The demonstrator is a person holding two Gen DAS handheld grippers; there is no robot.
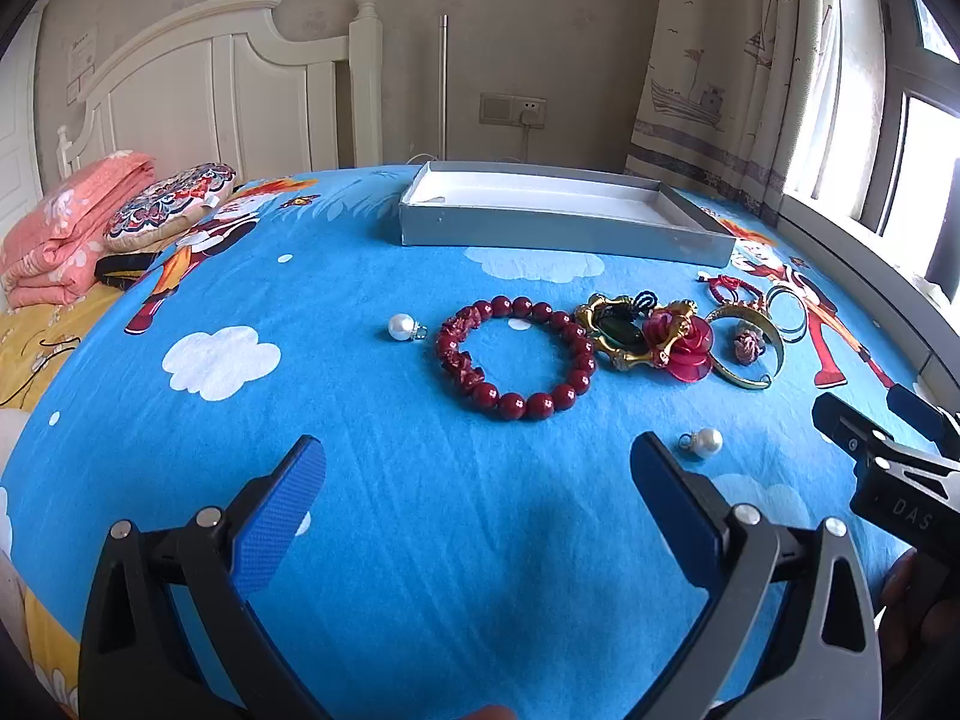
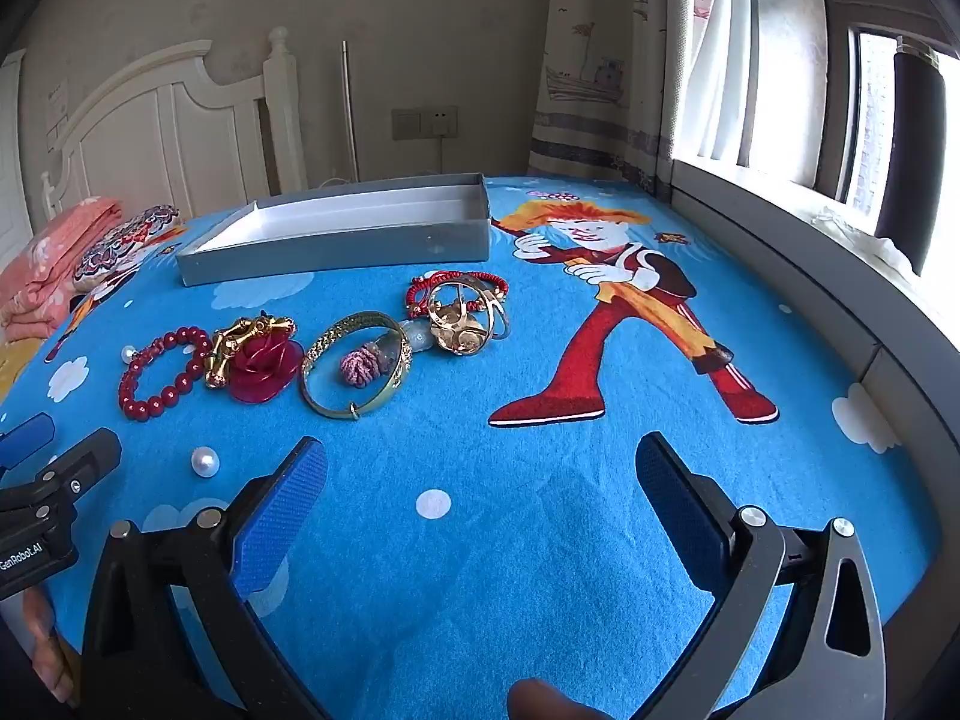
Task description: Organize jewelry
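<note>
Both claws agape — jewelry [image 1: 606, 342] seemingly untouched

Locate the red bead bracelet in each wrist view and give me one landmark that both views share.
Left wrist view: the red bead bracelet lies just above centre on the blue bedspread, ahead of the open left tool.
Right wrist view: the red bead bracelet lies at the left side, well left of the open right tool.
Shared landmark: the grey box behind the jewelry row.

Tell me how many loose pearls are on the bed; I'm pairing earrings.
2: one pearl left of the red bead bracelet, another nearer, by the left gripper's right finger. Others could hide among the piled jewelry.
</note>
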